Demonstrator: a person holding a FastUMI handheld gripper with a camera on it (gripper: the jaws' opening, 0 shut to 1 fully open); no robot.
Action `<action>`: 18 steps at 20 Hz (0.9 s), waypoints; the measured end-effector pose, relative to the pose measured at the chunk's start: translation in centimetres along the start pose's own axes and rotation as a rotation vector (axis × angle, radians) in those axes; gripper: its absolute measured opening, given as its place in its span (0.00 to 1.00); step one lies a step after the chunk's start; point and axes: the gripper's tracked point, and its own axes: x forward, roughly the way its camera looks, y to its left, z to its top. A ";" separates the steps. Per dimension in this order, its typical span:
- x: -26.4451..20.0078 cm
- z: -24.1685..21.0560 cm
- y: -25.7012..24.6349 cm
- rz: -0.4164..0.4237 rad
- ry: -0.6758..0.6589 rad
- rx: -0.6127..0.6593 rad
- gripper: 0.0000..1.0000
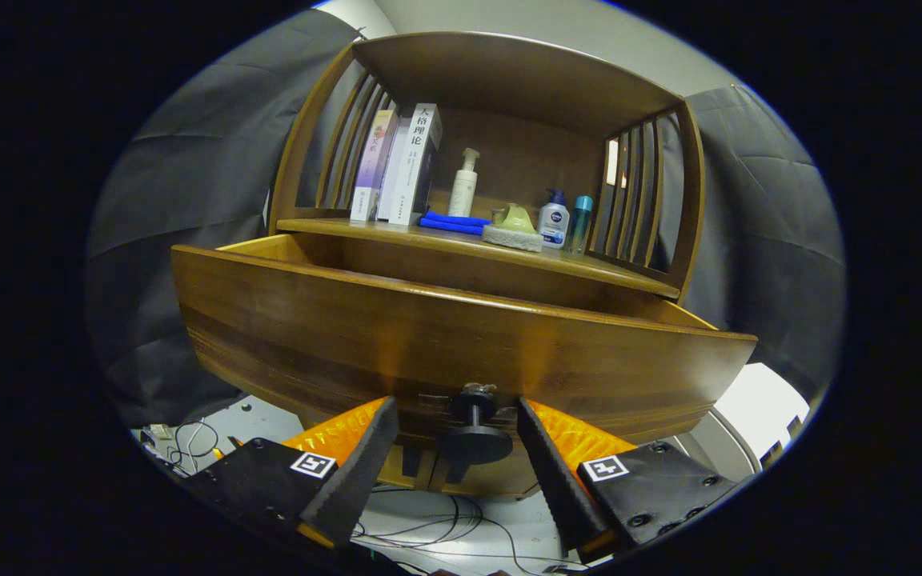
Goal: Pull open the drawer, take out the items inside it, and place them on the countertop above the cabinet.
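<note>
The wooden drawer stands pulled out from the cabinet, its broad front panel facing me. What lies inside it is hidden behind that panel. A dark round knob sticks out of the lower middle of the panel. My gripper is open, its two black-padded orange fingers standing either side of the knob with a gap on each side, touching nothing. The countertop lies above and behind the drawer.
On the countertop stand three books, a white pump bottle, a blue cloth, a green-handled brush, a white-and-blue bottle and a teal bottle. Slatted sides and a top board enclose the shelf. Cables lie on the floor below.
</note>
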 end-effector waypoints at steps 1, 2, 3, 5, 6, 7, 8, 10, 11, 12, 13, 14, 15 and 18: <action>0.8 0.6 0.0 -0.003 -0.011 0.006 0.96; 1.1 0.3 0.1 -0.004 0.016 0.019 0.96; 1.9 0.9 0.1 -0.007 0.004 0.022 0.96; 3.4 1.3 0.3 -0.014 0.013 0.028 0.96; 4.0 1.3 0.3 -0.016 0.024 0.034 0.96; 4.6 1.6 0.4 -0.017 0.022 0.042 0.96; 5.1 1.8 0.5 -0.019 0.025 0.046 0.96; 6.2 2.1 0.5 -0.023 0.024 0.047 0.96; 6.7 2.2 0.6 -0.025 0.024 0.047 0.96; 7.3 2.4 0.6 -0.029 0.024 0.047 0.96; 7.7 2.6 0.7 -0.034 0.023 0.047 0.96; 8.3 2.8 0.8 -0.038 0.022 0.047 0.97; 8.8 3.0 0.8 -0.042 0.022 0.047 0.97; 10.4 3.6 1.0 -0.044 0.018 0.040 0.98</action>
